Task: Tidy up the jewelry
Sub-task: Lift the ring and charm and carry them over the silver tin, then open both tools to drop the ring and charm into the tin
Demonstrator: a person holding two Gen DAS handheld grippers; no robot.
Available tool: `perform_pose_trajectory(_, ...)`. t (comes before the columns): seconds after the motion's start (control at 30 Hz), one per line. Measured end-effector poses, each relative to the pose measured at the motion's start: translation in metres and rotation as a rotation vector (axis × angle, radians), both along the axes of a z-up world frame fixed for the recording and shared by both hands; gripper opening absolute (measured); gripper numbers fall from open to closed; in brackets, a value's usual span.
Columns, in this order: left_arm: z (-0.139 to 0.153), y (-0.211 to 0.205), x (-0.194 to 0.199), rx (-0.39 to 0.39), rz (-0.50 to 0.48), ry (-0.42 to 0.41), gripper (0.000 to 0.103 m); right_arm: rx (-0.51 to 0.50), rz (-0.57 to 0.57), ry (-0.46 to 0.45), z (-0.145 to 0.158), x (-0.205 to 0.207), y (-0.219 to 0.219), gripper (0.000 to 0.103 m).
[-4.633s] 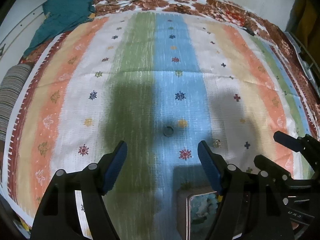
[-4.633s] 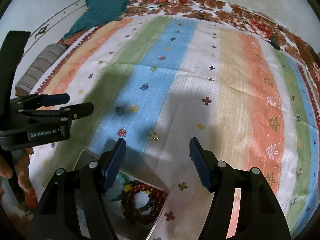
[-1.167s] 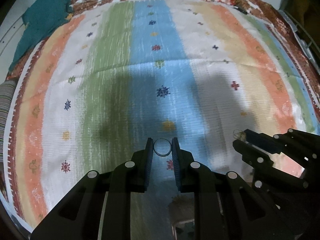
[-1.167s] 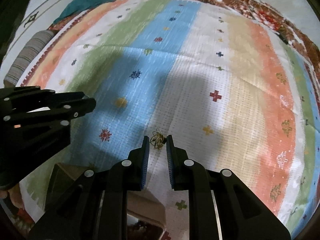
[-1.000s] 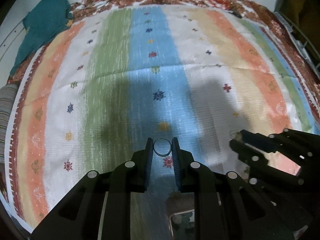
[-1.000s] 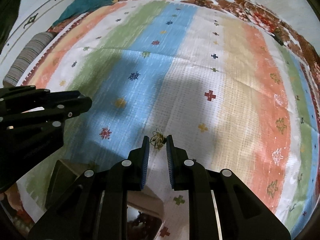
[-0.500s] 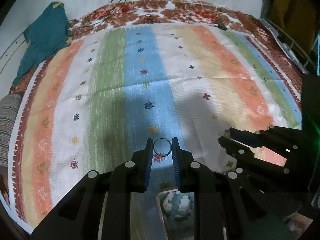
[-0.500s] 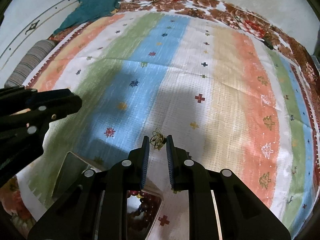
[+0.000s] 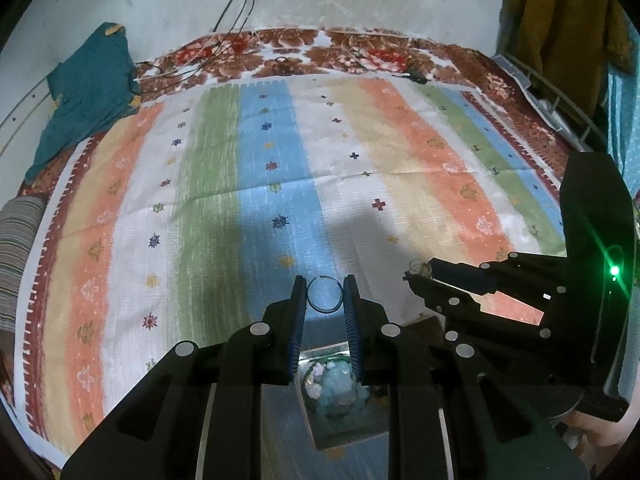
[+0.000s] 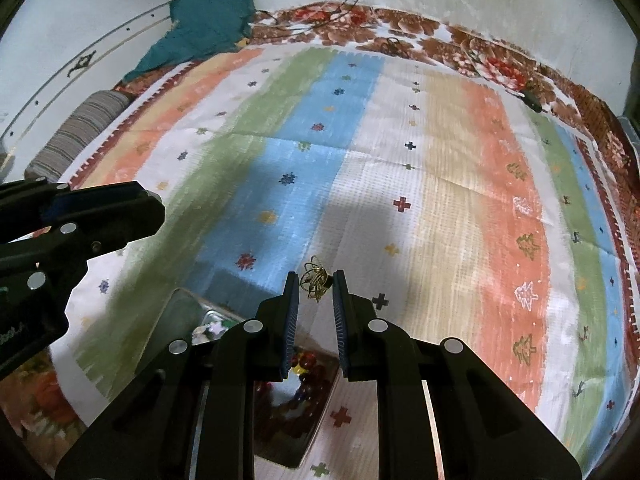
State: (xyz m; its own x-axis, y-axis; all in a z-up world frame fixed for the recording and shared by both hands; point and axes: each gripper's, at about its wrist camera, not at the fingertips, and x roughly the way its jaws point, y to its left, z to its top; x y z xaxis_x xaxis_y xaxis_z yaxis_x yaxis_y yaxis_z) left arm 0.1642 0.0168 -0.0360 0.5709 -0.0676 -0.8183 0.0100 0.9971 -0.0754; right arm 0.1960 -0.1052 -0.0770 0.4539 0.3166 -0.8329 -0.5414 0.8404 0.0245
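Observation:
My left gripper (image 9: 324, 295) is shut on a thin dark ring (image 9: 324, 294), held above the striped cloth (image 9: 208, 184). My right gripper (image 10: 314, 283) is shut on a small gold wire earring (image 10: 314, 279); it also shows at the right of the left wrist view (image 9: 418, 270). An open metal jewelry box (image 9: 344, 432) lies below both grippers, with pale green and pink beads (image 9: 334, 388) in it. In the right wrist view the box (image 10: 188, 308) also holds dark red beads (image 10: 308, 364). The left gripper shows at the left edge of the right wrist view (image 10: 152, 204).
A teal garment (image 9: 88, 96) lies at the far left corner. A striped roll (image 9: 16, 256) lies along the left edge. Cables (image 9: 236, 20) hang down the back wall onto the floral border (image 9: 320, 50). A yellow garment (image 9: 560, 24) hangs at the far right.
Both grippers shut on the ring and the earring, then rose and drew back with them. The box has come more into view beneath them.

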Motion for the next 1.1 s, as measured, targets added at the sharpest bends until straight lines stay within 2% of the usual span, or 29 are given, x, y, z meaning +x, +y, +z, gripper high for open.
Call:
perform_pose_trajectory(0.53, 0.015, -0.012, -0.037, -0.016, -0.038, -0.044, 0.018, 0.042, 0.043, -0.018, 0.015, -0.039, -0.011, 0.018)
perform_pose_trajectory(0.8, 0.012, -0.016, -0.040, -0.035, -0.030, -0.022, 0.018, 0.064, 0.038, 0.008, 0.011, -0.045, -0.011, 0.018)
perform_pose_trajectory(0.83, 0.011, -0.016, -0.040, -0.041, -0.027, -0.017, 0.018, 0.065, 0.037, 0.011, 0.011, -0.046, -0.011, 0.019)
perform_pose_trajectory(0.93, 0.011, -0.012, -0.041, -0.056, -0.010, -0.011, 0.026, 0.066, 0.032, 0.009, 0.012, -0.047, -0.015, 0.034)
perform_pose_trajectory(1.1, 0.013, -0.003, -0.048, -0.076, 0.016, -0.013, 0.030, 0.068, 0.024, 0.001, 0.015, -0.052, -0.024, 0.038)
